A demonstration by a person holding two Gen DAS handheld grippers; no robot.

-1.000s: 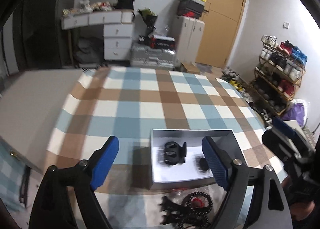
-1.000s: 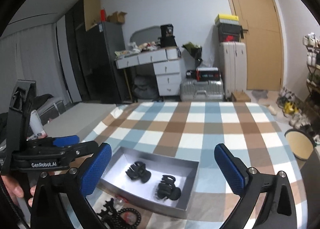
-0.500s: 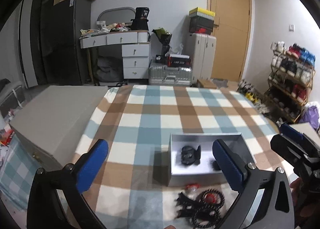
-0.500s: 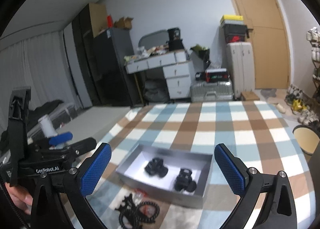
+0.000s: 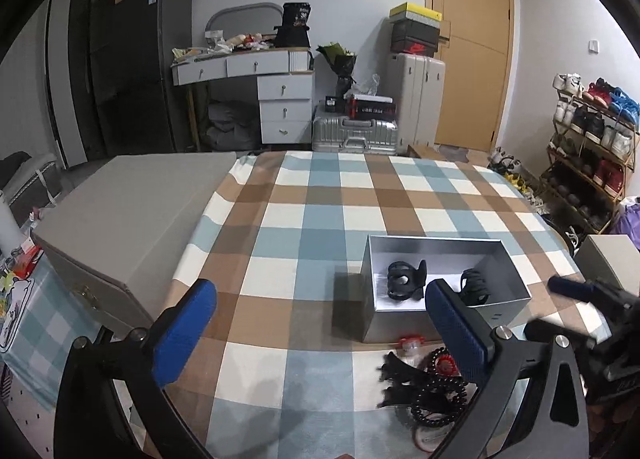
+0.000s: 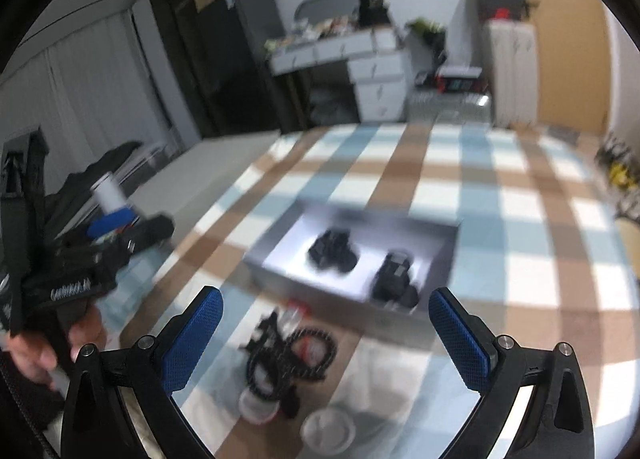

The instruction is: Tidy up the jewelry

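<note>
Jewelry lay in a dark tangle on the checked cloth in your left wrist view, just ahead of your left gripper and toward its right finger. That cloth, in blue, brown and white squares, covered the surface ahead of you. A grey box sat beyond your left finger. At the far wall stood a white desk with drawers, a silver suitcase and a wooden door, with a shoe rack off to the right. The tangle was black beaded strands with a red piece among them. Just beyond it, ahead of your right finger, a grey tray held two black hair claws side by side. Your left gripper stood spread wide with nothing between its blue pads.

From your right wrist the picture was blurred. The same checked cloth ran ahead, with the desk and a dark cabinet at the far wall. The jewelry lay between your fingers and just ahead of them, black loops heaped together. The tray sat right behind the heap, both claws inside. Two small round white things lay nearer you than the heap; what they were could not be told. Your right gripper was also released, jaws wide and empty. Your left hand showed at the left edge, holding the other tool.
</note>
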